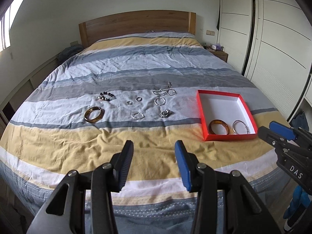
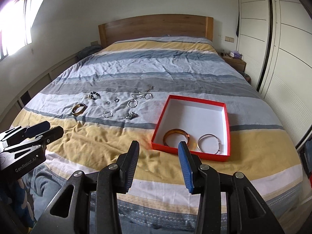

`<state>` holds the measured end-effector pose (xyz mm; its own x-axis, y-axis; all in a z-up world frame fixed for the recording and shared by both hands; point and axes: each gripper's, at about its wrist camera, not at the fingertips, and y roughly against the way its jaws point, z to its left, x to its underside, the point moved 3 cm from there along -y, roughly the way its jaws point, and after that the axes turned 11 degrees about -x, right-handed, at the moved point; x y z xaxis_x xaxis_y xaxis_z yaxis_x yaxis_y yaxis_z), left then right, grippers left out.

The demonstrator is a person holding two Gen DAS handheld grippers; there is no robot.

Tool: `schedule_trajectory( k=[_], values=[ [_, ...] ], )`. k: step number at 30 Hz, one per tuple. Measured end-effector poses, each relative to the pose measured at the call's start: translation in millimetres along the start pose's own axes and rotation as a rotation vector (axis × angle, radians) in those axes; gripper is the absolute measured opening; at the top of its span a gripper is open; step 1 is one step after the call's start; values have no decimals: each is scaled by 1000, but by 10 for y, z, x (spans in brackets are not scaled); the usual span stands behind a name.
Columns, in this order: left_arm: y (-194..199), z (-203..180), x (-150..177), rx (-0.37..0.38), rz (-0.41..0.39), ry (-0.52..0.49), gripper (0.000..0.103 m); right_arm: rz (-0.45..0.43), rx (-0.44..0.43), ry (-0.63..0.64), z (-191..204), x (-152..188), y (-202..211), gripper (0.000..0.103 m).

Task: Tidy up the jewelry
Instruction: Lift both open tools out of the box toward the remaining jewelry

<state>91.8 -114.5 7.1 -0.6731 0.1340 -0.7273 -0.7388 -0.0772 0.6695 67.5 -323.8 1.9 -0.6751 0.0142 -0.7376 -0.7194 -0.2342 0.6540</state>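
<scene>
A red box (image 1: 202,115) (image 2: 159,130) with a white inside lies on the bed at the right. It holds an amber bangle (image 1: 218,129) (image 2: 176,136) and a silver bangle (image 1: 240,129) (image 2: 209,143). Left of it on the cover lie a second amber bangle (image 1: 94,114) (image 2: 78,109), a dark bead bracelet (image 1: 106,96) (image 2: 94,96), small rings (image 1: 129,102), silver hoops (image 1: 138,116) (image 1: 159,100), a chain (image 1: 164,91) (image 2: 141,94) and a metal clump (image 1: 165,114) (image 2: 131,115). My left gripper (image 1: 154,146) (image 2: 53,129) is open and empty above the bed's near edge. My right gripper (image 2: 159,147) (image 1: 269,128) is open and empty just before the box.
The striped bed cover (image 1: 136,62) is wrinkled. A wooden headboard (image 1: 136,25) stands at the back. White wardrobe doors (image 1: 273,39) line the right side. A bedside table (image 1: 219,53) with small items is at the far right. A window (image 2: 11,23) is at the left.
</scene>
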Motion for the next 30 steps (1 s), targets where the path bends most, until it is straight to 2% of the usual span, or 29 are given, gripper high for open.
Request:
schedule_trajectory(
  k=[11, 30],
  values=[
    [-177, 491, 82, -27, 36, 63, 42, 40, -40, 47, 431, -69, -282, 41],
    [-1033, 956, 92, -77, 148, 132, 42, 163, -108, 95, 809, -224, -1292, 41]
  ],
)
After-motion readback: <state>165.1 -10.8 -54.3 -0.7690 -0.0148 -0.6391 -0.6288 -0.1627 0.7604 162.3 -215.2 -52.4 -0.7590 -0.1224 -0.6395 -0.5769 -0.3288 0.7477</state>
